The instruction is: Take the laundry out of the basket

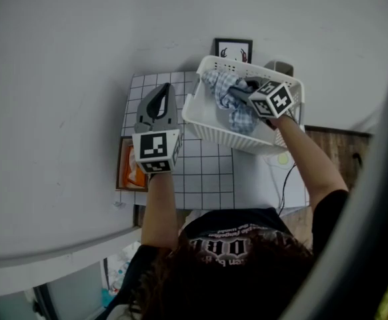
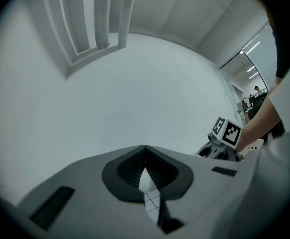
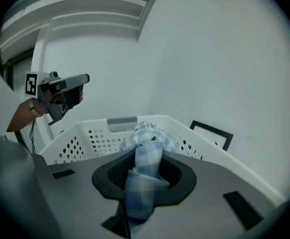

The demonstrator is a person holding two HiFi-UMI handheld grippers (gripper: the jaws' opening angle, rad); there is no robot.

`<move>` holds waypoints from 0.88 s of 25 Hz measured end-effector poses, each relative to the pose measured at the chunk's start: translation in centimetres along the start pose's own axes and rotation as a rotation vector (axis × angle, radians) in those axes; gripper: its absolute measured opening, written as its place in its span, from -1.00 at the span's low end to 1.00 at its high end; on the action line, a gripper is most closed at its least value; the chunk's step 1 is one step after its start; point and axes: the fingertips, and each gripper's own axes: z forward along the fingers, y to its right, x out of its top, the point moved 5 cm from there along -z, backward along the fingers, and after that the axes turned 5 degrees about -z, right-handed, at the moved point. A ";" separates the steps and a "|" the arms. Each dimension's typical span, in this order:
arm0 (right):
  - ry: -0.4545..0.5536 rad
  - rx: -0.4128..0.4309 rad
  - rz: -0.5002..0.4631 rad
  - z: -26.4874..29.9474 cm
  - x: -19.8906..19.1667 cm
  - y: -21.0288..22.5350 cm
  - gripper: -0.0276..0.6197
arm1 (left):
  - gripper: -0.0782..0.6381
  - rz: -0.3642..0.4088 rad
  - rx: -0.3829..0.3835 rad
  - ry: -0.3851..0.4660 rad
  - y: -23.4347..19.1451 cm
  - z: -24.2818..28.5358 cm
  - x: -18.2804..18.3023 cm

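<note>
A white perforated laundry basket (image 1: 207, 125) stands at the back right of the gridded white tabletop (image 1: 207, 175). A blue checked cloth (image 1: 229, 99) lies bunched inside it. My right gripper (image 1: 239, 92) reaches into the basket and is shut on that cloth (image 3: 144, 178), a twisted fold of which runs between its jaws and out toward the rest of the heap. My left gripper (image 1: 162, 91) hovers left of the basket over the table, shut with nothing in it (image 2: 145, 148). It also shows in the right gripper view, as the left gripper (image 3: 65, 89) beyond the basket rim (image 3: 85, 136).
A black-framed picture (image 1: 233, 49) leans on the wall behind the basket. An orange flat object (image 1: 130, 169) lies at the table's left edge. A cable (image 1: 286, 175) hangs by the right edge above wooden flooring (image 1: 341, 145). White walls close in on the left and back.
</note>
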 end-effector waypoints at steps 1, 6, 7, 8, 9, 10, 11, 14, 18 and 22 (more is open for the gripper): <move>0.006 -0.002 -0.003 -0.2 0.4 -0.1 -0.62 | -0.78 0.000 -0.001 -0.001 0.0 -0.1 0.0; 0.033 -0.018 -0.037 -1.4 2.5 -0.6 -0.62 | -0.78 -0.006 -0.010 0.020 -0.2 -0.8 0.6; 0.039 -0.023 -0.039 -1.7 2.9 -0.7 -0.62 | -0.78 -0.008 -0.011 0.025 -0.3 -0.9 0.7; 0.045 -0.026 -0.040 -1.9 3.2 -0.9 -0.62 | -0.78 -0.008 -0.012 0.029 -0.3 -1.1 0.7; 0.052 -0.030 -0.042 -2.1 3.6 -1.1 -0.62 | -0.78 -0.008 -0.013 0.031 -0.4 -1.2 0.8; 0.057 -0.034 -0.044 -2.3 4.0 -1.2 -0.62 | -0.78 -0.007 -0.014 0.030 -0.5 -1.3 0.8; 0.063 -0.039 -0.046 -2.5 4.5 -1.4 -0.62 | -0.78 -0.007 -0.013 0.027 -0.6 -1.4 0.8; 0.092 -0.049 -0.070 -2.9 6.1 -1.8 -0.62 | -0.78 -0.007 -0.010 0.028 -1.0 -2.0 1.0; 0.146 -0.054 -0.090 -3.3 8.8 -3.2 -0.62 | -0.78 -0.022 0.004 0.046 -1.9 -3.0 1.3; 0.167 -0.047 -0.112 -2.8 10.5 -4.2 -0.63 | -0.78 -0.008 0.019 0.055 -2.8 -3.8 1.8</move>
